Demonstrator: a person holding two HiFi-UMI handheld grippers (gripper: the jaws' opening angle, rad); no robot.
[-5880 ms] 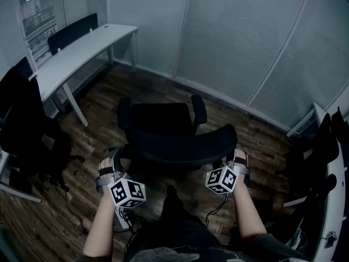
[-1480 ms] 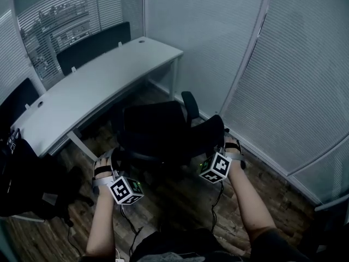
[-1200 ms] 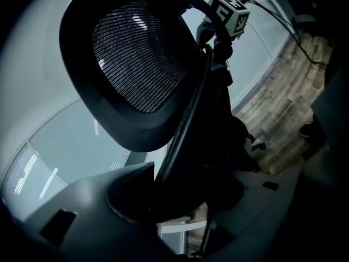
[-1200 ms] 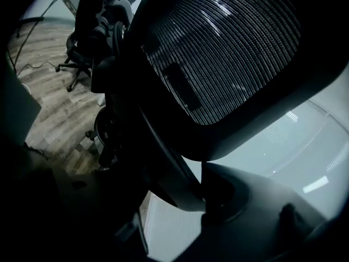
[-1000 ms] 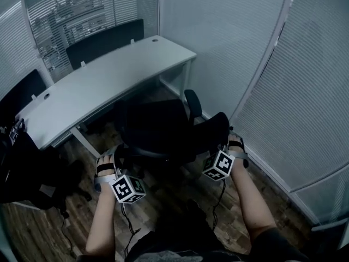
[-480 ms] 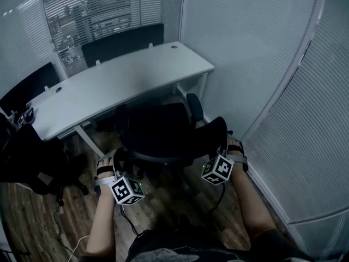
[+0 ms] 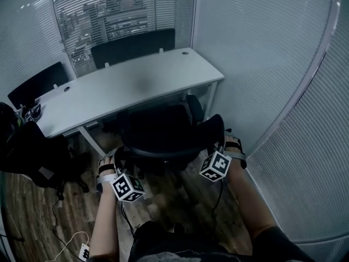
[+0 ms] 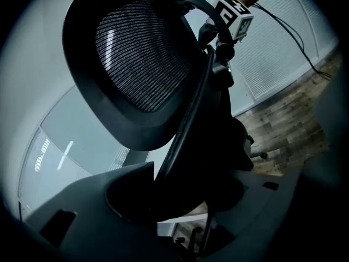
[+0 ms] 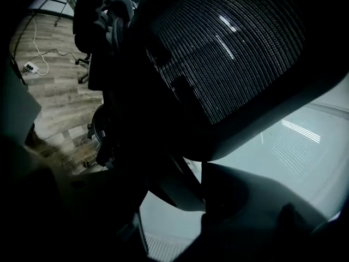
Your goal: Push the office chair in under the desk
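In front of the pale bench (image 7: 125,86), the black chair (image 7: 158,132) is seen facing it, with the seat's far edge drawn up to the bench's near edge and one armrest just beside the bench's right leg, while the mesh back (image 7: 180,143) stands clear of the bench on the person's side. The left gripper (image 7: 114,158) is held at the left end of the back and the right gripper (image 7: 221,143) at the right end, both at about the same height, with a marker cube (image 7: 128,187) carried behind each. In the left gripper view, the back's dark rim (image 8: 182,130) is seen running down between the fingers (image 8: 82,212), which are clamped on it from both sides. In the right gripper view, the lower corner of the back (image 9: 229,53) is likewise taken between that gripper's fingers (image 9: 256,217) and is gripped there, though a pale gap is left lower down. A second chair (image 7: 133,45) is placed behind the bench, before the blinds (image 7: 109,15). A ribbed wall (image 7: 262,53) is seen close to the chair's right side. On the wooden floor (image 7: 32,217), a pale cable (image 7: 65,244) is laid to the person's left.
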